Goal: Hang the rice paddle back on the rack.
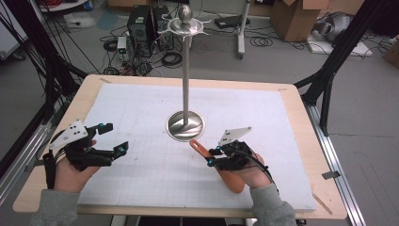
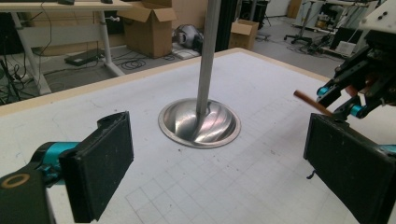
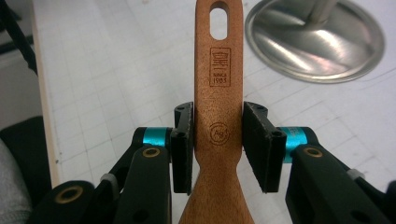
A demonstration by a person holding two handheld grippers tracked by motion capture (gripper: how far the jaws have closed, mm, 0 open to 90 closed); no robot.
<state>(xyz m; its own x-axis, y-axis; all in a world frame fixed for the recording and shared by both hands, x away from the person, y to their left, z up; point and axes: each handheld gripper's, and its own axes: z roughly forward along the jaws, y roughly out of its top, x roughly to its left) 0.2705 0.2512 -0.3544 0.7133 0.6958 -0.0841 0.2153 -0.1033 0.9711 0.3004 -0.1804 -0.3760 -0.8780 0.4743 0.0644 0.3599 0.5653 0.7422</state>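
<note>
A brown wooden utensil (image 3: 219,88) with a hanging hole in its handle end lies along my right gripper (image 3: 218,135), whose pads are shut on the handle's neck. From above, the handle tip (image 1: 197,147) points up-left toward the steel stand's round base (image 1: 185,126), and the right gripper (image 1: 210,157) sits just right of and below that base. The stand's pole (image 1: 186,80) rises to a ring of hooks (image 1: 185,26). My left gripper (image 1: 115,137) hovers at the mat's left side, open, with nothing between its pads (image 2: 109,158).
A white gridded mat (image 1: 141,103) covers the wooden table (image 1: 301,122). Behind the table the floor holds cables, computer towers (image 1: 143,23) and cardboard boxes (image 1: 294,19). Black frame struts (image 1: 329,66) stand at both sides.
</note>
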